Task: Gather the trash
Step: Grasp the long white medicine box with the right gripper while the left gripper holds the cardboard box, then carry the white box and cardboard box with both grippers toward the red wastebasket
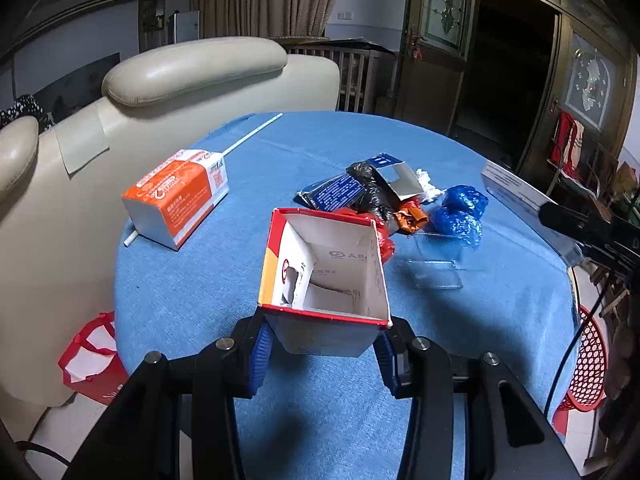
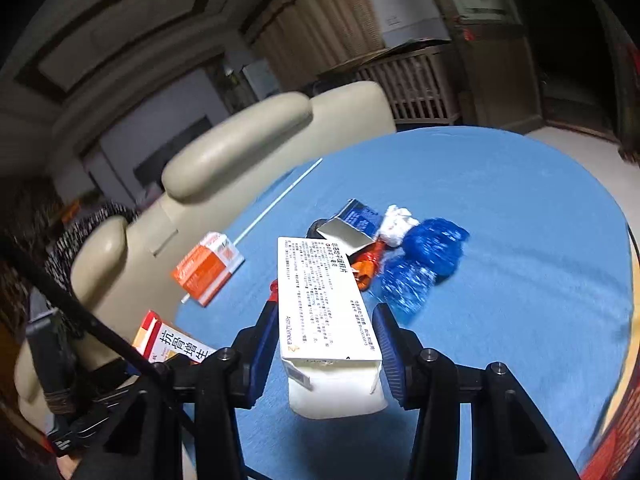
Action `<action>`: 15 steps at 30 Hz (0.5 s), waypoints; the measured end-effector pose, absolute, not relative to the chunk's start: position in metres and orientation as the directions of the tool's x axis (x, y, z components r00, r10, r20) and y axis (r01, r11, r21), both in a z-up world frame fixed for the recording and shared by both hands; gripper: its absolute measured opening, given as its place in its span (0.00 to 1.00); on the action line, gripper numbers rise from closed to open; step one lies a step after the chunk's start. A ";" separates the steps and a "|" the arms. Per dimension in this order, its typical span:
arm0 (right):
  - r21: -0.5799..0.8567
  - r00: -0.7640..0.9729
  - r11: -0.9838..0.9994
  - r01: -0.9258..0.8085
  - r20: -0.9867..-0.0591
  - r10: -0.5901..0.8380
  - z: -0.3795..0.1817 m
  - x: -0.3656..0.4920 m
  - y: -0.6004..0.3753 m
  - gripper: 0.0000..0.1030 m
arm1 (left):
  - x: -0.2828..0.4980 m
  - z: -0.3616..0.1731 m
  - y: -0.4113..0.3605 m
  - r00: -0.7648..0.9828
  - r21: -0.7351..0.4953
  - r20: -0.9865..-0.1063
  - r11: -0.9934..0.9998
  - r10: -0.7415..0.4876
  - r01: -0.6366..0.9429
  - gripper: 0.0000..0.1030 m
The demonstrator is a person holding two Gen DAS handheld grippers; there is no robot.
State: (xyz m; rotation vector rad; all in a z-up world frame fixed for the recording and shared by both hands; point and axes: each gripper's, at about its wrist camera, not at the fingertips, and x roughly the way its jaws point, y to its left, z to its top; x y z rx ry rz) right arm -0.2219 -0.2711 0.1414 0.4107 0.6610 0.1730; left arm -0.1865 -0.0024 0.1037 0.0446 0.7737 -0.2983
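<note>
My left gripper (image 1: 322, 344) is shut on an open red-and-white carton (image 1: 326, 276), held above the blue table (image 1: 500, 320); the carton also shows in the right wrist view (image 2: 176, 346). My right gripper (image 2: 328, 340) is shut on a white medicine box (image 2: 326, 308) with small print, also held over the table. A trash pile lies mid-table: blue crumpled plastic (image 1: 460, 210) (image 2: 424, 260), a black bag (image 1: 370, 188), an orange wrapper (image 1: 412, 216), white tissue (image 2: 396, 220) and a blue-silver box (image 2: 352, 226). An orange-and-white box (image 1: 180, 196) (image 2: 208, 266) lies on the left.
A white straw (image 1: 252, 132) lies near the far left edge. A clear plastic piece (image 1: 436, 264) lies right of the carton. A beige sofa (image 1: 168, 84) stands behind the table. A red bag (image 1: 92, 356) and a red mesh basket (image 1: 588, 368) are on the floor.
</note>
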 end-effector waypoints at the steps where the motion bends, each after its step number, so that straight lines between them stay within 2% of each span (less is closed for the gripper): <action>1: 0.439 0.783 0.898 -0.020 -0.552 0.287 0.141 -0.227 -0.275 0.49 | -0.190 0.105 -0.003 0.678 -0.067 -0.692 0.957 -0.249 0.283 0.45; 15: 0.517 0.759 0.856 -0.001 -0.557 0.337 0.110 -0.255 -0.278 0.49 | -0.194 0.103 0.002 0.685 -0.025 -0.703 0.968 -0.194 0.249 0.45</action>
